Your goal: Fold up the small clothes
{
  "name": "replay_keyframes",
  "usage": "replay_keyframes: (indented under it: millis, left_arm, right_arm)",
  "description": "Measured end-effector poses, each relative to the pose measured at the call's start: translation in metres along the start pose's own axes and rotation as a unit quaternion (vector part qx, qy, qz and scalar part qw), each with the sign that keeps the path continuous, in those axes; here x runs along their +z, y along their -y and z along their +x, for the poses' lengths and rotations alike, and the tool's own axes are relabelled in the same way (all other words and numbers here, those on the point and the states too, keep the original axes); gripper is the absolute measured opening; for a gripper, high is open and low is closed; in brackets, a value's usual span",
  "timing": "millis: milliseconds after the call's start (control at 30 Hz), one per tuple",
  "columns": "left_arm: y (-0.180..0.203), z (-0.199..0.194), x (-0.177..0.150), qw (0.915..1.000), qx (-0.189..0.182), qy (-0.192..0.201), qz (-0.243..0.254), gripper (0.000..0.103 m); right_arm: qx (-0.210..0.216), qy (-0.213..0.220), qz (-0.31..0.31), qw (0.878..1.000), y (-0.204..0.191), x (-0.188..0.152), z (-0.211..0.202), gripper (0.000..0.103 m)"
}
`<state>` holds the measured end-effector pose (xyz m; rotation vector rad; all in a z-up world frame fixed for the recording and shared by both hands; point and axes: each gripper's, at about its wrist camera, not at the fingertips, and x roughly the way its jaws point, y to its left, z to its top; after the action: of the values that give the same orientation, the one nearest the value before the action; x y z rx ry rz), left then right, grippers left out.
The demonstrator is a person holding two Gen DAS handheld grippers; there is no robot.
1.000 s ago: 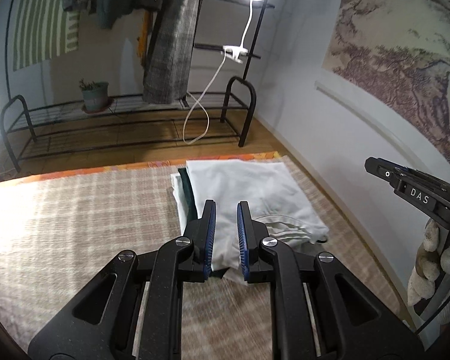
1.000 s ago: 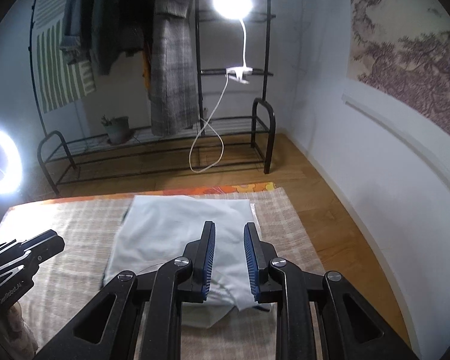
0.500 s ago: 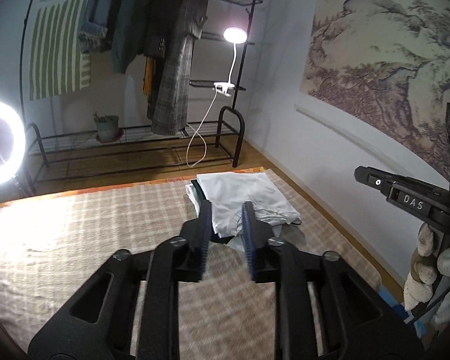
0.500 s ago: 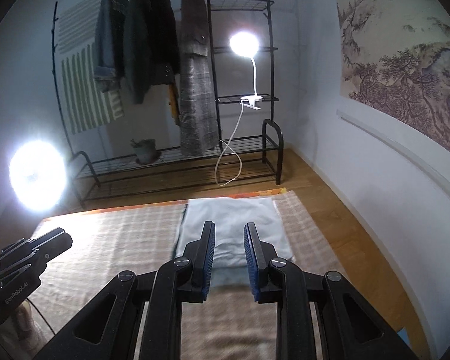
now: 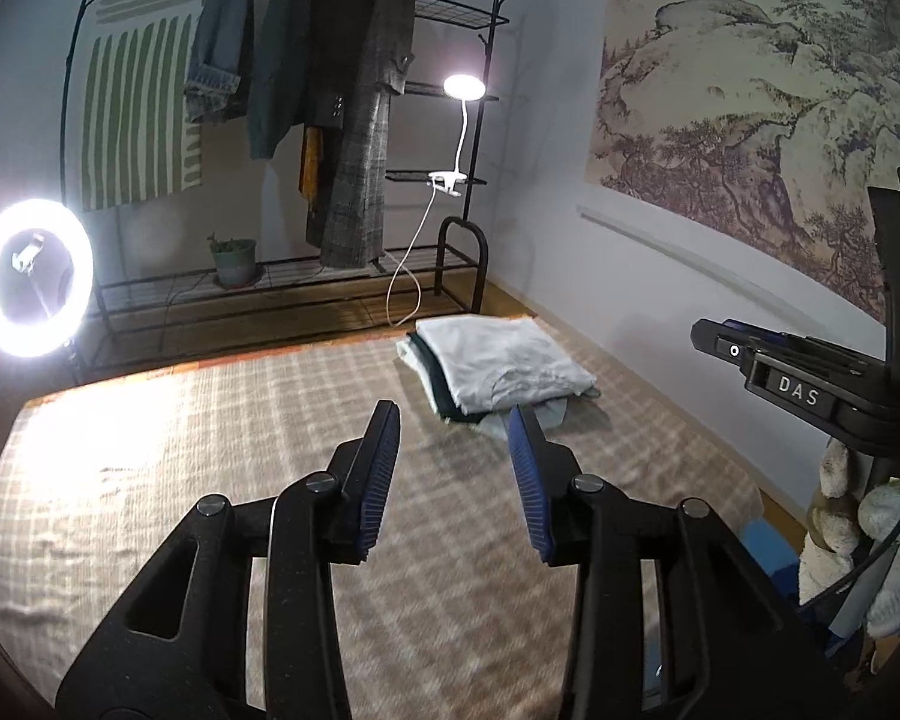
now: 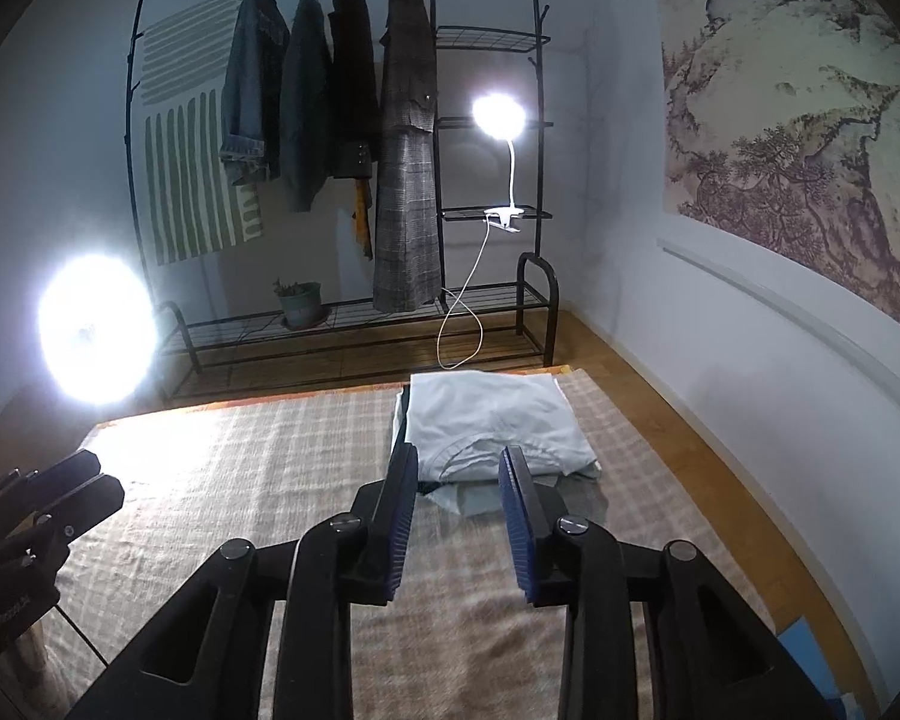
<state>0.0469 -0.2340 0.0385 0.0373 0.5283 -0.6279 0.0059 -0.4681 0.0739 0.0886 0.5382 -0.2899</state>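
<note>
The left gripper [image 5: 455, 420] hangs above the checked cloth [image 5: 210, 480] that covers the tabletop, its blue-padded fingers [image 5: 381, 468] spreading apart with nothing between them — only bare weave shows in the gap. The right gripper [image 6: 457, 459] is in much the same state: its fingers [image 6: 403, 516] are parting and released, empty, with the near edge of the clothes showing beyond the tips but not touched by them. The stack of folded clothes [image 5: 498, 360] lies at the far right corner of the cloth, at about one o'clock from the left gripper and at twelve o'clock from the right one, just past its fingertips. On top sits a pale folded shirt [image 6: 486, 420] with its collar seam turned toward the camera; a dark garment and another pale one stick out from under it along the left and near edges. In the left wrist view the right gripper's black body, marked DAS, reaches in from three o'clock, with a white-gloved hand [image 5: 894, 534] beneath it. In the right wrist view the left gripper's body shows at nine o'clock, low on the left edge. Beyond the tabletop, at twelve o'clock, stands a black clothes rack [image 6: 342, 168] with hanging jackets, a clip-on lamp [image 6: 498, 114] glowing on its shelves, a small potted plant [image 6: 299, 303] on its lower rail, and a ring light [image 5: 30, 285] at ten o'clock.
</note>
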Motion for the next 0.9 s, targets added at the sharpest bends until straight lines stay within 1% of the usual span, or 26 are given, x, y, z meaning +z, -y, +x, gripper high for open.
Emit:
replay_keyframes:
  millis: [67,100,133,233,300,333,367,433,500,567,633,667,700,733,767,867,900]
  left_arm:
    - [-0.005,-0.003,-0.012,1.0,0.001,-0.005,0.002,0.047]
    - [-0.008,-0.004,-0.017,1.0,0.004,-0.006,0.003,0.053]
    - [-0.01,-0.005,-0.024,0.9999,0.007,-0.006,0.006,0.055]
    - [-0.016,-0.005,-0.036,0.9998,0.013,-0.009,0.01,0.055]
    - [-0.019,-0.003,-0.044,0.9998,0.015,-0.012,0.011,0.056]
    - [-0.021,-0.002,-0.047,0.9998,0.014,-0.013,0.009,0.058]
    - [-0.023,-0.001,-0.05,0.9998,0.014,-0.014,0.008,0.06]
    - [-0.024,0.001,-0.055,0.9998,0.013,-0.016,0.006,0.066]
    - [-0.025,0.002,-0.059,0.9997,0.016,-0.018,0.007,0.069]
    - [-0.026,0.004,-0.061,0.9996,0.02,-0.019,0.01,0.07]
    - [-0.027,0.004,-0.063,0.9996,0.021,-0.017,0.01,0.071]
    - [-0.028,0.003,-0.063,0.9996,0.021,-0.016,0.008,0.072]
    - [-0.028,0.003,-0.064,0.9996,0.022,-0.016,0.006,0.076]
    - [-0.028,0.003,-0.064,0.9997,0.021,-0.015,0.005,0.078]
    - [-0.027,0.002,-0.064,0.9997,0.022,-0.011,0.007,0.079]
    - [-0.023,-0.002,-0.064,0.9994,0.03,-0.002,0.02,0.082]
    - [-0.021,-0.003,-0.064,0.9993,0.03,0.003,0.022,0.086]
  right_arm:
    - [-0.006,0.0,0.003,1.0,-0.007,-0.01,-0.002,0.031]
    - [-0.005,-0.004,0.007,1.0,-0.011,-0.016,-0.001,0.031]
    - [-0.005,-0.006,0.01,1.0,-0.015,-0.022,-0.001,0.032]
    - [-0.007,-0.013,0.018,1.0,-0.024,-0.036,0.004,0.033]
    - [-0.009,-0.015,0.022,1.0,-0.028,-0.043,0.008,0.038]
    - [-0.011,-0.014,0.023,1.0,-0.031,-0.046,0.009,0.044]
    - [-0.014,-0.014,0.023,1.0,-0.033,-0.049,0.011,0.048]
    - [-0.018,-0.014,0.021,1.0,-0.037,-0.053,0.015,0.048]
    - [-0.02,-0.014,0.015,1.0,-0.04,-0.055,0.017,0.049]
    - [-0.027,-0.006,0.011,1.0,-0.042,-0.055,0.017,0.058]
    - [-0.029,0.004,0.013,0.999,-0.043,-0.056,0.014,0.063]
    - [-0.029,0.006,0.014,0.999,-0.043,-0.056,0.013,0.064]
    - [-0.029,0.009,0.014,0.999,-0.043,-0.056,0.012,0.065]
    - [-0.03,0.013,0.013,0.999,-0.043,-0.056,0.011,0.067]
    - [-0.033,0.016,0.011,0.999,-0.044,-0.056,0.01,0.071]
    - [-0.033,0.025,0.008,0.999,-0.046,-0.055,0.008,0.08]
    - [-0.034,0.028,0.007,0.999,-0.047,-0.055,0.006,0.081]
